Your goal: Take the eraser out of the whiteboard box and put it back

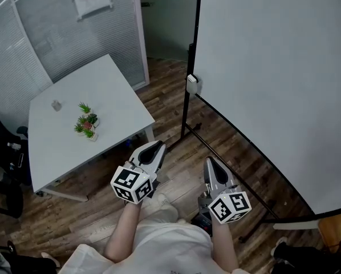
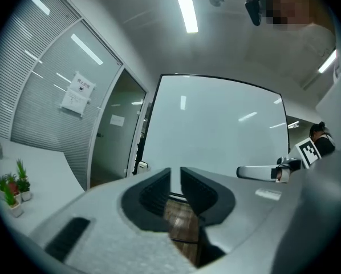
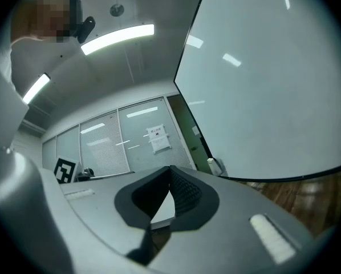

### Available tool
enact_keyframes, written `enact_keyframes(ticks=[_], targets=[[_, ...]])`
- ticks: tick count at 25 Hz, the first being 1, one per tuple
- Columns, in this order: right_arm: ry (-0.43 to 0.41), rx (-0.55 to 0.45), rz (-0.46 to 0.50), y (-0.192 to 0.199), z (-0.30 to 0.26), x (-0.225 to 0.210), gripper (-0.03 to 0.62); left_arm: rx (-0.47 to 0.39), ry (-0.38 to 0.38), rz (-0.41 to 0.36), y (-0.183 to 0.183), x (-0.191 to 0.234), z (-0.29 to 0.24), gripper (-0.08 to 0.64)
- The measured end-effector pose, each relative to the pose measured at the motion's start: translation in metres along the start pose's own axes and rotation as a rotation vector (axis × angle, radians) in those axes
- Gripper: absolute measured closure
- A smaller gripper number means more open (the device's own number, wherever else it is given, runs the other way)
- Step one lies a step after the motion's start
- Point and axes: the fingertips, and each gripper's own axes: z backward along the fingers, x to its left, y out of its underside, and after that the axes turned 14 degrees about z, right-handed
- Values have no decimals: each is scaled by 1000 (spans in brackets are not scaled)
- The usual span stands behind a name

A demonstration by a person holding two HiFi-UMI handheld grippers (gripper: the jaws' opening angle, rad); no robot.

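A small white box (image 1: 192, 83) hangs on the left edge of the big whiteboard (image 1: 273, 84), partway up its black frame. The box (image 2: 141, 165) is tiny in the left gripper view, and in the right gripper view the box (image 3: 217, 165) sits at the board's lower corner. I cannot make out an eraser in it. My left gripper (image 1: 156, 147) and right gripper (image 1: 210, 163) are held side by side, low over the wooden floor and well short of the box. The left gripper (image 2: 175, 170) is shut and holds nothing. Nothing is in the shut right gripper (image 3: 170, 170) either.
A white table (image 1: 119, 96) stands to the left with a small potted plant (image 1: 86, 121) and a small grey object (image 1: 56, 105). A black chair (image 1: 2, 153) sits at its left. The whiteboard's black stand runs along the floor, with a white foot (image 1: 296, 224) near my right side.
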Motion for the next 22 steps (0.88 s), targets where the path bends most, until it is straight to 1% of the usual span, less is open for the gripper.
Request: enact_keyframes(ticks=[1,2,3,4,5,6,9,13,15,19,22], targets=[[-23,3,-22,0,1,1,581,-12,2,24,0,1,0,456],[-47,12,-34,0,1,2,513,-24,6,63,0,2,0,329],[-62,28,-28,1,1,2,400,-35,10,111,1,3,1,264],[-62,48,-6,2,1,1,324,-45,15,157,1,4,1,228],[-51,64,21,4,2,-1,305,-52,22,189,1,3,2,204],[-38,72,42,4,4,-3,286,-53,33,199,1,1,2,190],[-28,69,45,3,10,-6,275,-35,67,157,3,-13,2,186],[-26,70,39,2,15,-11,273,-42,57,122,2,-20,1,189],[-31,64,31,1,13,-15,278,-51,47,134,2,-16,-1,190],[-31,58,28,1,7,-22,281,-79,48,200,-2,-5,-6,199],[-27,69,40,5,-1,-33,280,-80,44,187,-5,2,-20,201]])
